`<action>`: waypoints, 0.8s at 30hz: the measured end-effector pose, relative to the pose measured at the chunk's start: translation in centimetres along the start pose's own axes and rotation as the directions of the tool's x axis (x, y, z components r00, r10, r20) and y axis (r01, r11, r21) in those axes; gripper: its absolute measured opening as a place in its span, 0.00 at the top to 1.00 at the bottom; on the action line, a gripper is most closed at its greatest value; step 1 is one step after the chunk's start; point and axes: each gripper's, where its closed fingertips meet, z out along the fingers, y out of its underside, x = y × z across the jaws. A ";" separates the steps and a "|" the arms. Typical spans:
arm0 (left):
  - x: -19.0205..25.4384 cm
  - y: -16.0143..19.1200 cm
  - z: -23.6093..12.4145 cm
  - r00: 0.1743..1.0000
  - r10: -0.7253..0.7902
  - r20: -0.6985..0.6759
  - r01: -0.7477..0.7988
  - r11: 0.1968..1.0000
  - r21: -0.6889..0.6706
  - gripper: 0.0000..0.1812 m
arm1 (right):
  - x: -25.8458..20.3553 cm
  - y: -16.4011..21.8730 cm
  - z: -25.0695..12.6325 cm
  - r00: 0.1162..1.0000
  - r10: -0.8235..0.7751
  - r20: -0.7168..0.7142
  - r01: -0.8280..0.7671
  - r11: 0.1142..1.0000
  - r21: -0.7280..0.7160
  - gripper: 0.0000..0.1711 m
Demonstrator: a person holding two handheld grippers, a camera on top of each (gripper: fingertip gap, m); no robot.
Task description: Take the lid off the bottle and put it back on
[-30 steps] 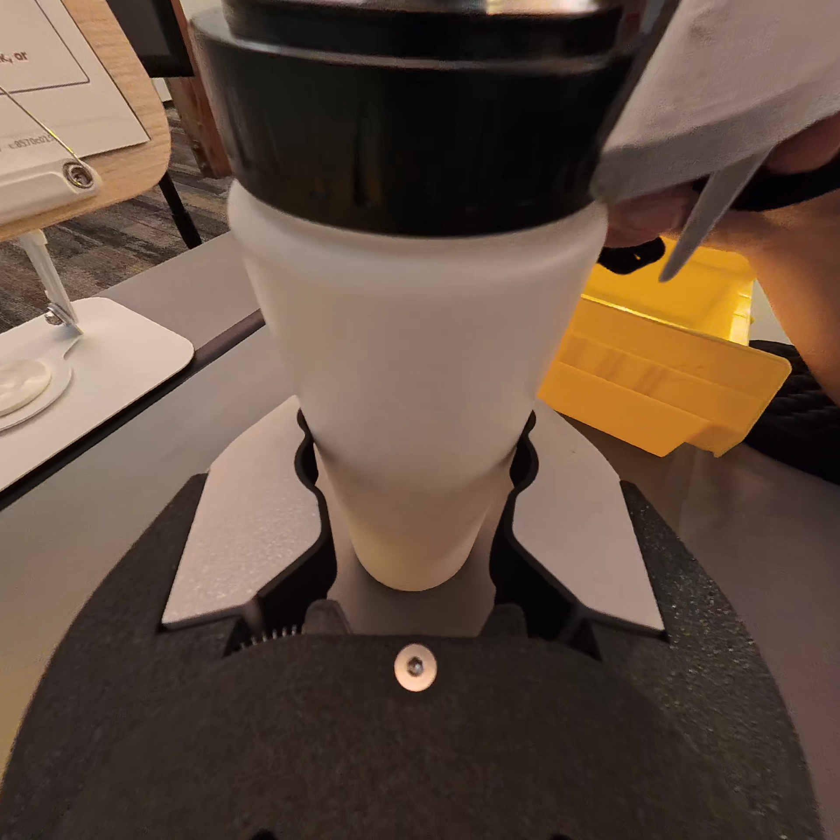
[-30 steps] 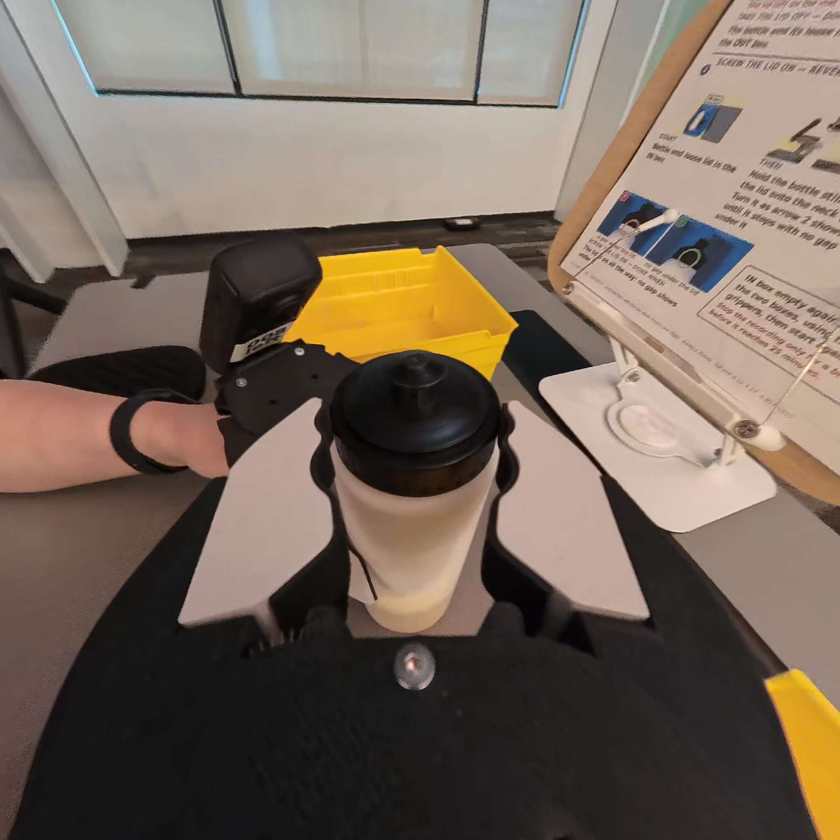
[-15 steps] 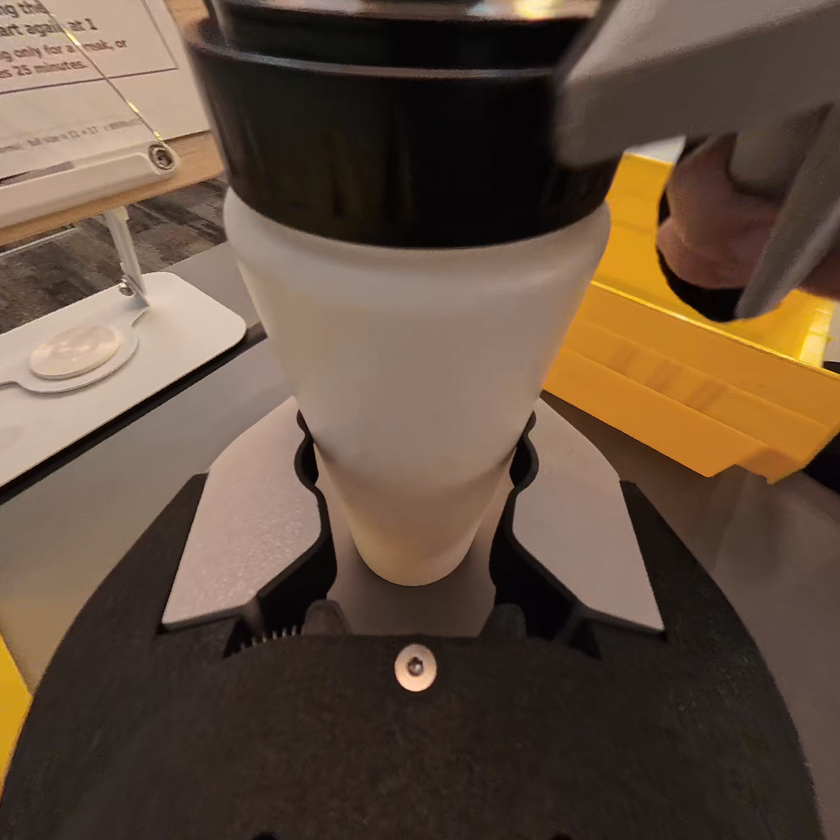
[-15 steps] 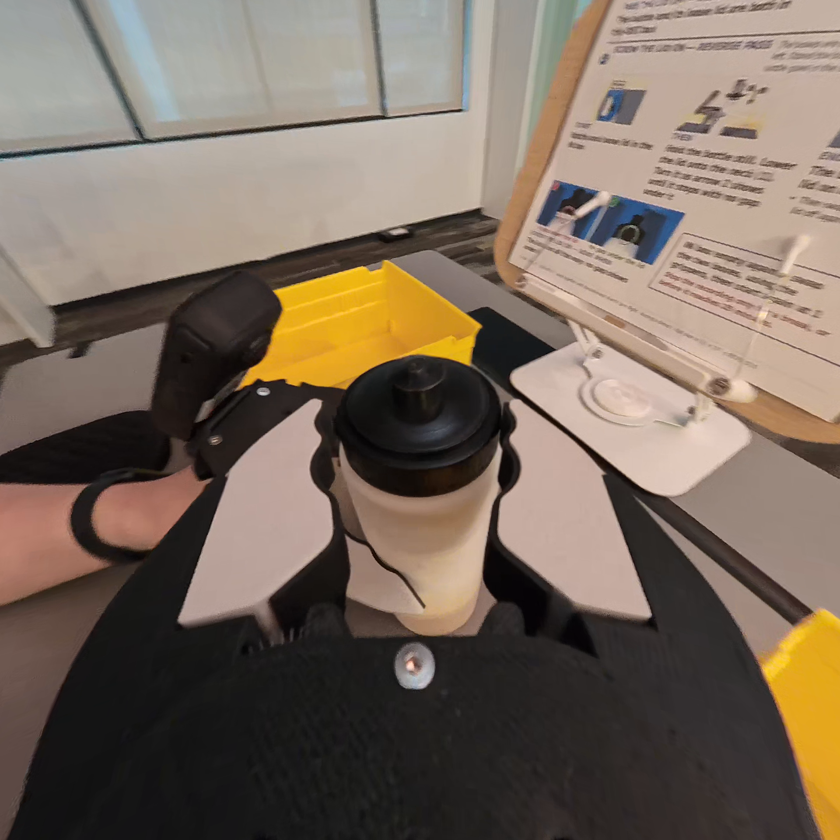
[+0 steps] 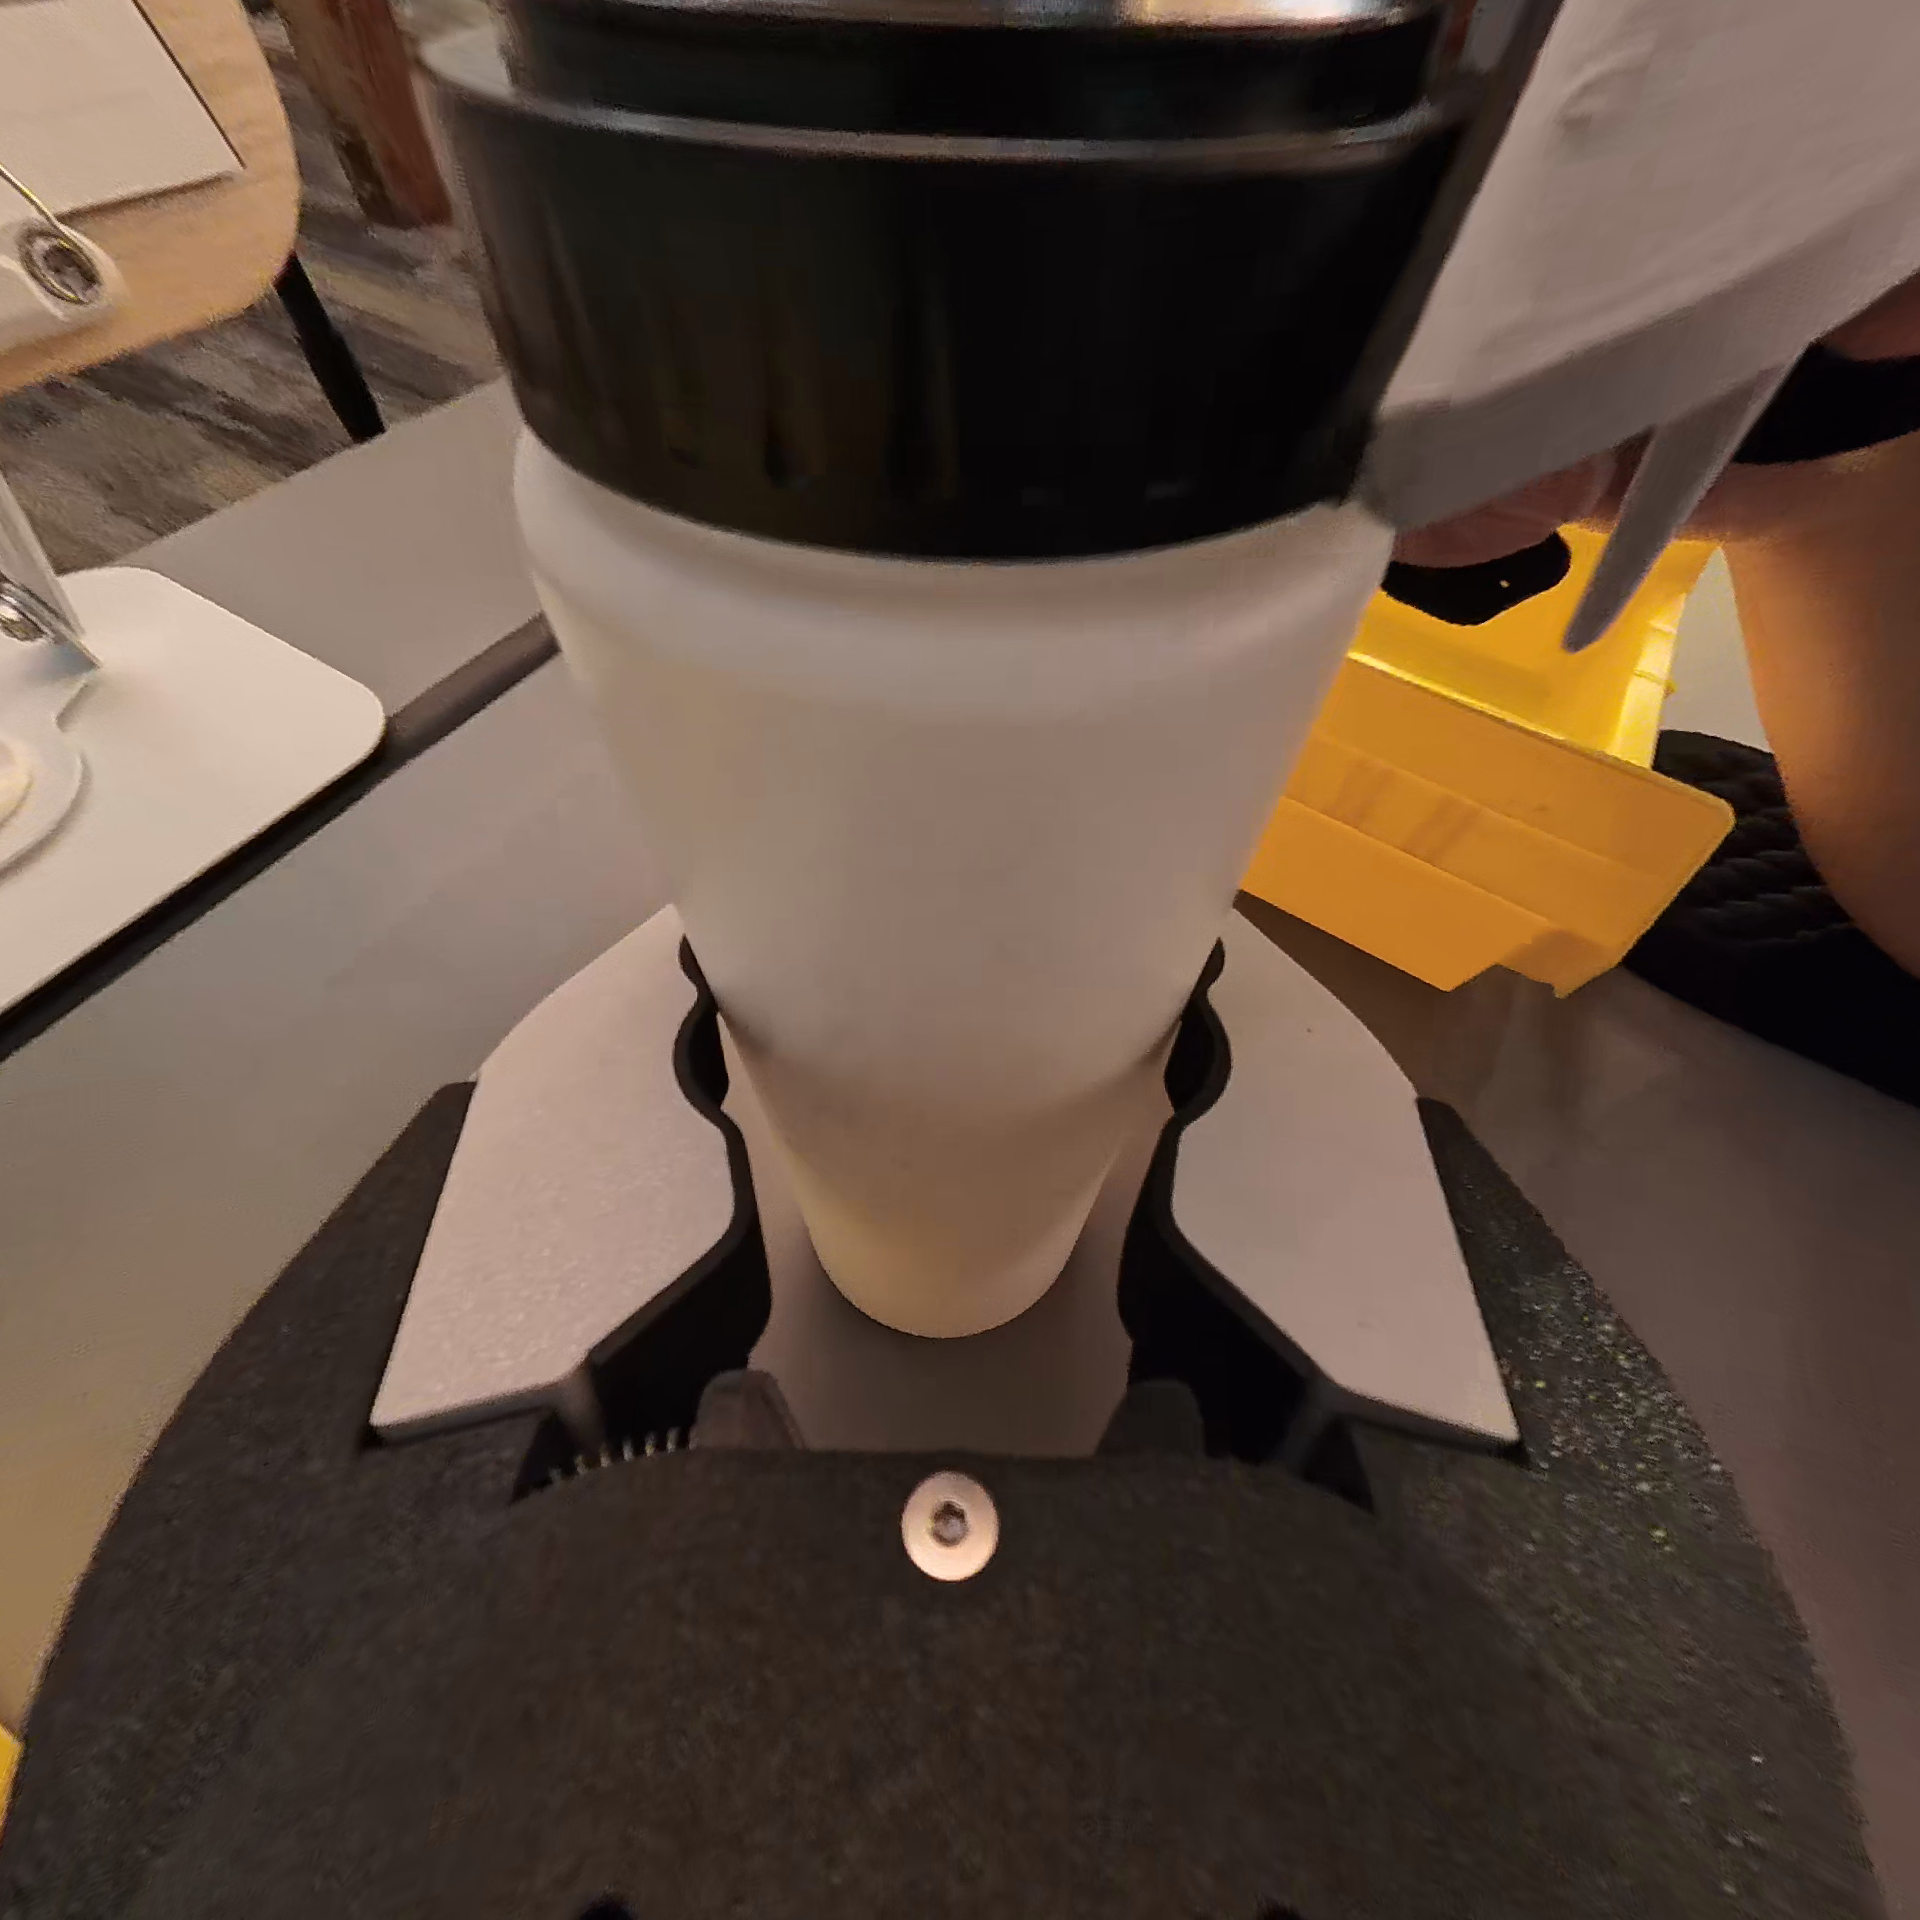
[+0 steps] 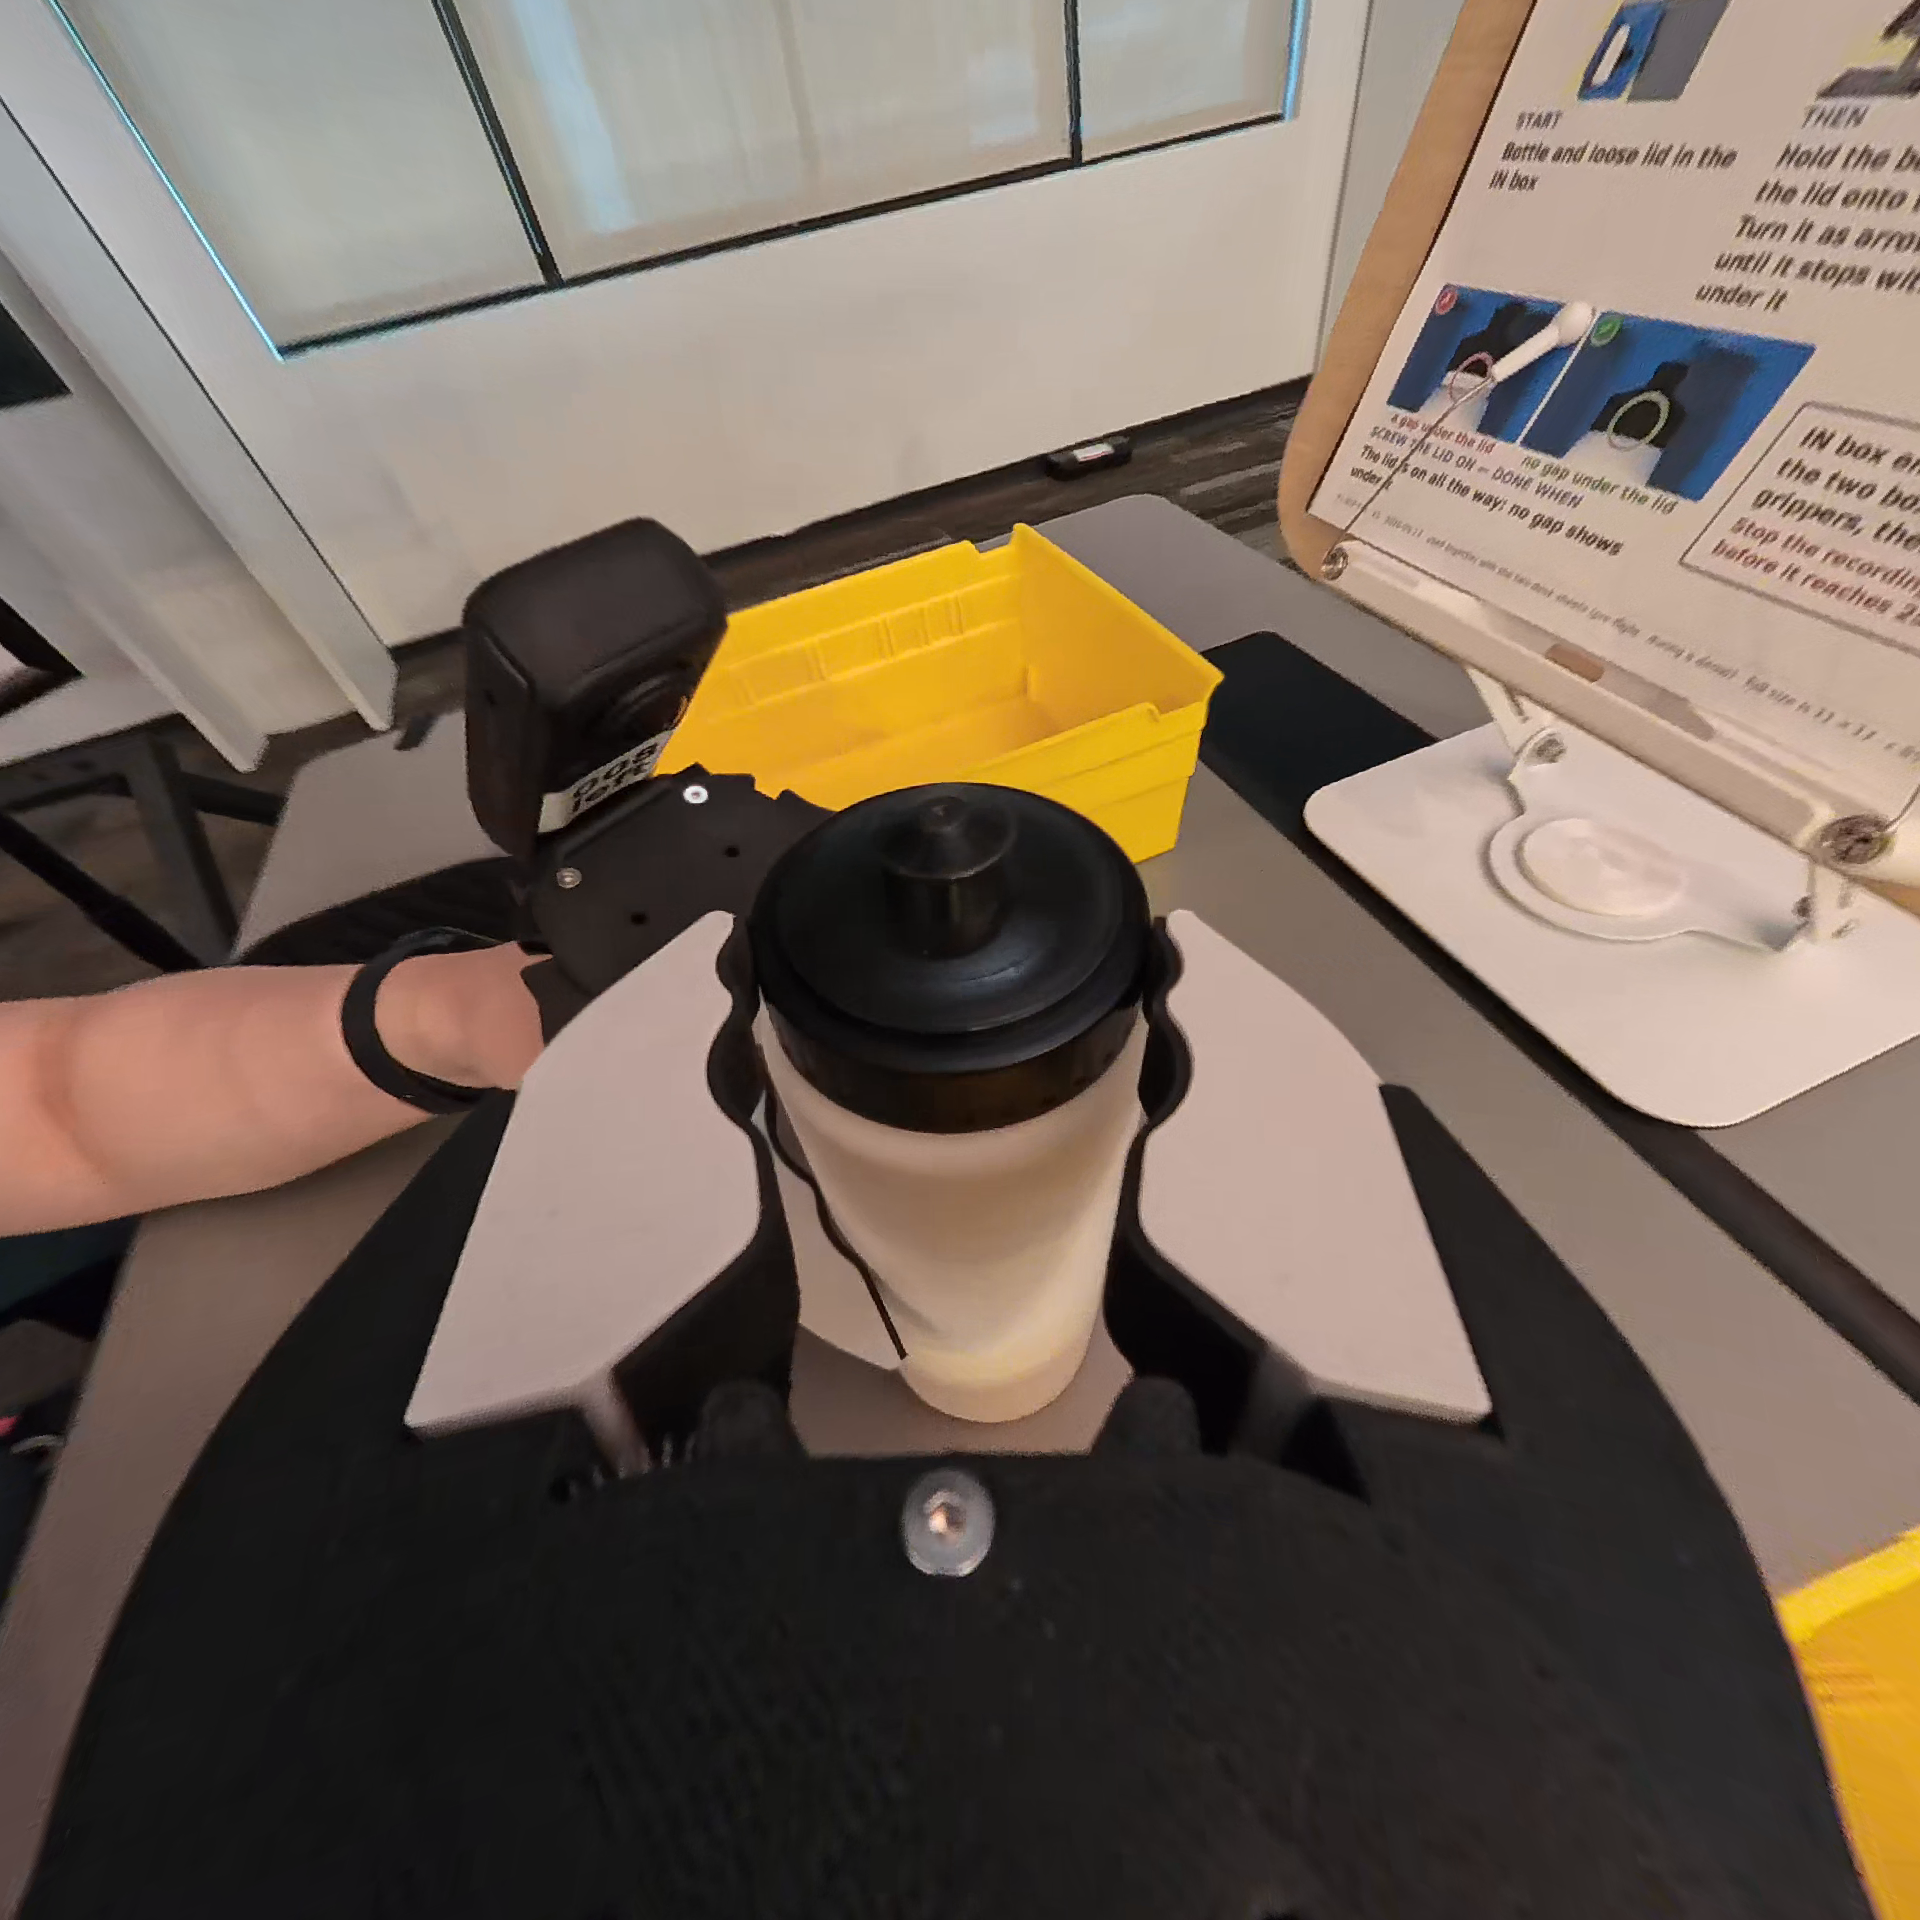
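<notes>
A white bottle (image 5: 956,831) with a black lid (image 5: 935,312) stands upright on the grey table. My left gripper (image 5: 951,997) is shut on the lower bottle body. My right gripper (image 6: 951,987) comes from above and is shut on the lid (image 6: 945,935), one finger on each side of its rim. One of its grey fingers (image 5: 1662,260) shows against the lid in the left wrist view. The bottle body (image 6: 956,1226) hangs below the lid. The lid sits on the bottle with no visible gap. The left gripper's body (image 6: 623,831) shows behind the right gripper's left finger.
A yellow bin (image 6: 935,707) sits behind the bottle and also shows in the left wrist view (image 5: 1455,810). A second yellow bin (image 6: 1849,1714) is at the near right. An instruction board on a white stand (image 6: 1610,883) stands right. A person's forearm (image 6: 156,1081) lies left.
Both views swung to one side half a second ago and have swung back to about where they were a second ago. Both grips have held throughout.
</notes>
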 end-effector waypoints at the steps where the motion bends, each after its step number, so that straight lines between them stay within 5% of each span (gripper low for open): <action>1: 0.2 0.0 -0.1 1.000 -0.013 -0.013 0.013 1.000 -0.014 0.53 | 0.0 -0.1 -0.2 0.999 0.029 0.019 -0.029 1.000 0.007 0.58; 8: 1.8 0.3 -0.5 0.973 -0.189 -0.129 0.175 0.978 -0.114 0.53 | 0.6 -0.8 -0.8 0.954 0.261 0.145 -0.274 0.958 0.080 0.59; 15: 2.4 0.5 -0.7 0.940 -0.279 -0.197 0.253 0.956 -0.150 0.53 | 1.0 0.1 -0.4 0.955 0.274 0.118 -0.280 0.959 0.037 0.59; 20: 2.3 0.1 -0.3 0.969 -0.159 -0.187 0.145 0.986 -0.088 0.53 | 0.5 -0.5 -0.6 0.965 0.218 0.145 -0.229 0.971 0.067 0.59; 24: 0.6 0.1 0.1 0.995 0.079 -0.055 -0.078 0.997 0.017 0.53 | -0.9 -0.4 -0.7 0.991 -0.040 0.124 0.034 0.998 0.048 0.59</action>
